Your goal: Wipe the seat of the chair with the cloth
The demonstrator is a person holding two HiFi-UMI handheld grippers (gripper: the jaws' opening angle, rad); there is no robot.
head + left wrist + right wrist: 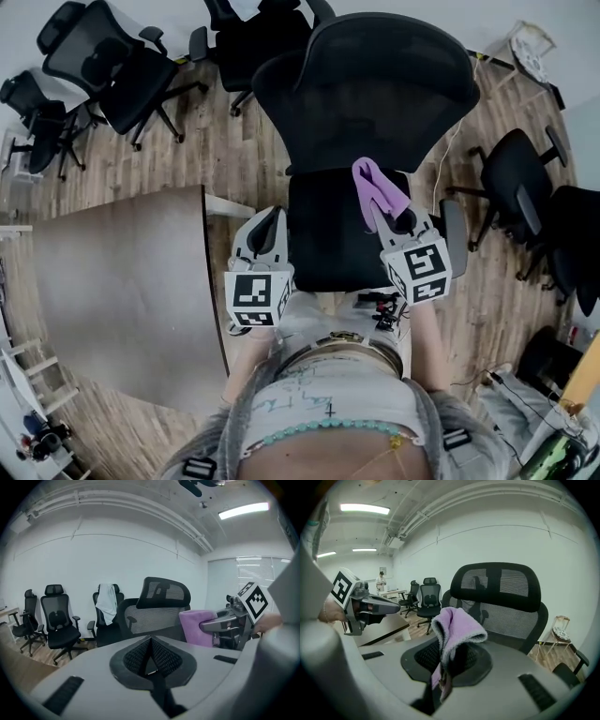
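A black office chair stands in front of me, its seat (328,239) low and its mesh backrest (375,89) beyond. My right gripper (392,217) is shut on a purple cloth (377,190) and holds it just above the seat's right rear part. In the right gripper view the cloth (453,629) droops over the closed jaws of the right gripper (443,670), with the chair's headrest (497,585) behind. My left gripper (266,232) hovers at the seat's left edge, shut and holding nothing. In the left gripper view the left gripper (151,644) faces the backrest (154,618), with the cloth (197,627) at right.
A grey table (131,291) lies close on my left. Other black office chairs stand at the back left (103,56) and at the right (525,178). A white garment (107,602) hangs on a far chair. A person (381,581) stands far off.
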